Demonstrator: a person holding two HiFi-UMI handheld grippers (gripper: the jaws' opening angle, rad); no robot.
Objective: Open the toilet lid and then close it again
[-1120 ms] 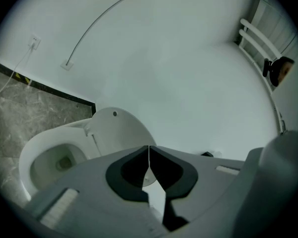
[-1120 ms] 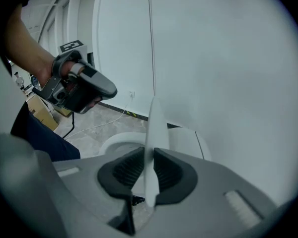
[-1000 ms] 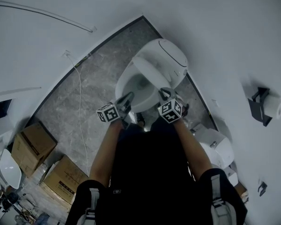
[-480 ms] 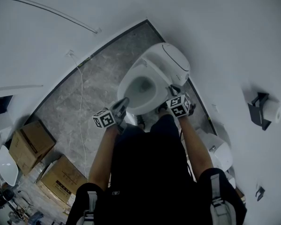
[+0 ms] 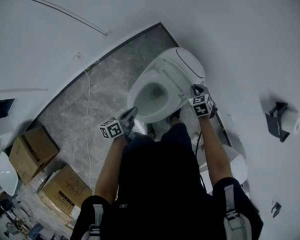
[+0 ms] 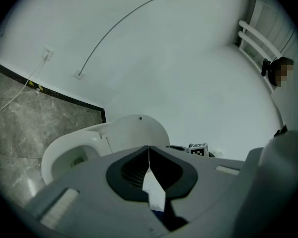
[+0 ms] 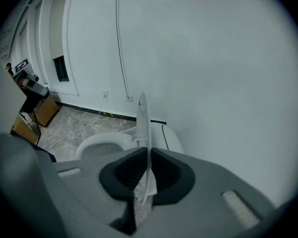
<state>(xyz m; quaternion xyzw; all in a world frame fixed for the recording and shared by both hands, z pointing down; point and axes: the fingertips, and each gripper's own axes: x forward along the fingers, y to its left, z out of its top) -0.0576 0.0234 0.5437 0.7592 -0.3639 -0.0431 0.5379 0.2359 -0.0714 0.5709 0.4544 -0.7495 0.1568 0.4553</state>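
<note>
Right gripper [image 5: 195, 90]: you held it clamped on the thin white plastic toilet lid [image 5: 170, 79], which had swung higher above the white ceramic bowl [image 5: 135, 91]; opening looked nearly done. Left gripper [image 5: 131, 114]: jaws together, empty.

cardboard boxes [image 5: 29, 153]: lower left | cable [image 5: 88, 109]: on floor [image 5: 115, 74] | paper roll [image 5: 291, 121]: on wall [image 5: 250, 44]
</note>
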